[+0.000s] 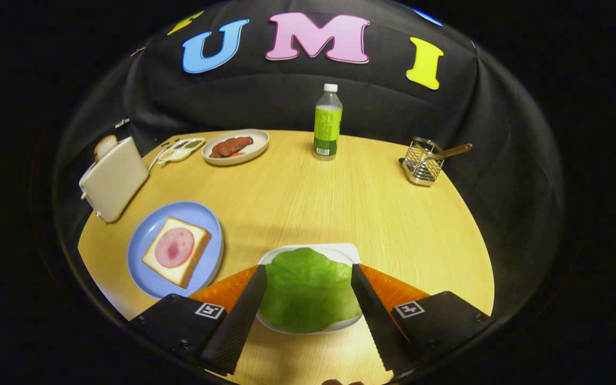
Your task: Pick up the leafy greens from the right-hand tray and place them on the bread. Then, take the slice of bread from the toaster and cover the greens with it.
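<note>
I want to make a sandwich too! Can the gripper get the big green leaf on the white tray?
Probably yes. The gripper is open, its fingers spread on either side of the flat green lettuce leaf on the white tray. Nothing lies between the fingers and the leaf.

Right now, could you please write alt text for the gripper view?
The open tool straddles a lettuce leaf on a white tray. Left of it, a blue plate holds bread with ham; a toaster stands beyond.
</note>
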